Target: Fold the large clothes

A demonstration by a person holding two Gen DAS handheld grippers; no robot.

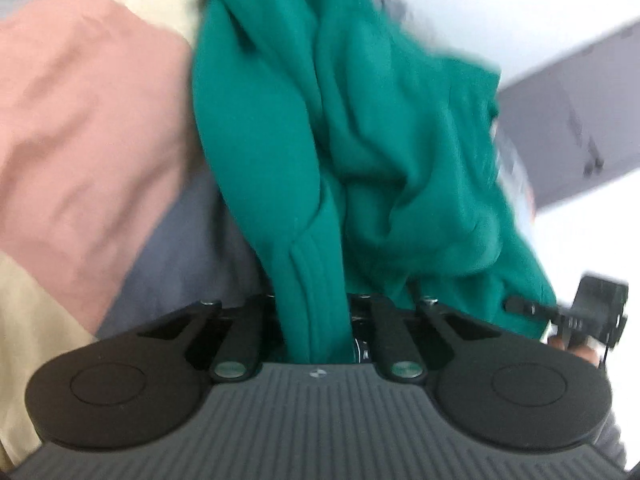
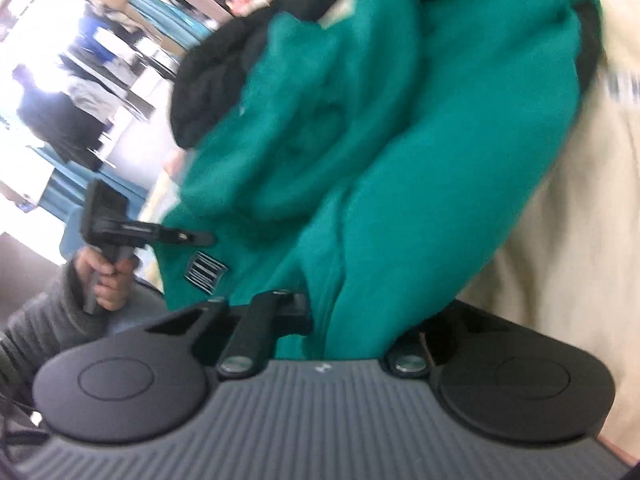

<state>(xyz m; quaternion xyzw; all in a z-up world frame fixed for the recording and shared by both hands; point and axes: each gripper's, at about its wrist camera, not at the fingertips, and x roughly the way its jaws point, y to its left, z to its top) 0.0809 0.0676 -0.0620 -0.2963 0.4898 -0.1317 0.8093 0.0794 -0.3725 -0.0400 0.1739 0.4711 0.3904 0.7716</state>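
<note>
Green cloth fills the space in front of both tools. The left tool (image 1: 316, 320) is clamped tight on a thick rolled edge of the green top (image 1: 352, 128), and the cloth runs straight out from its closed fingers. The right tool (image 2: 344, 320) is clamped on another bunch of the same green top (image 2: 360, 128), so the top hangs between the two tools in twisted lumps, above the pink, grey and cream bedding (image 1: 80, 120).

I think the main risk is the twist. If the tools pull apart now, the top may stay rolled like a rope and not open flat. A sleeve could also be trapped inside the bunch, and then the fold comes out crooked. A hard tug could make the thick edge slip out of one tool.

Both tools point forward and tip down toward the cloth. From the right tool, a hand (image 2: 108, 280) in a grey sleeve grips the handle of the left tool, off to its left side.
</note>
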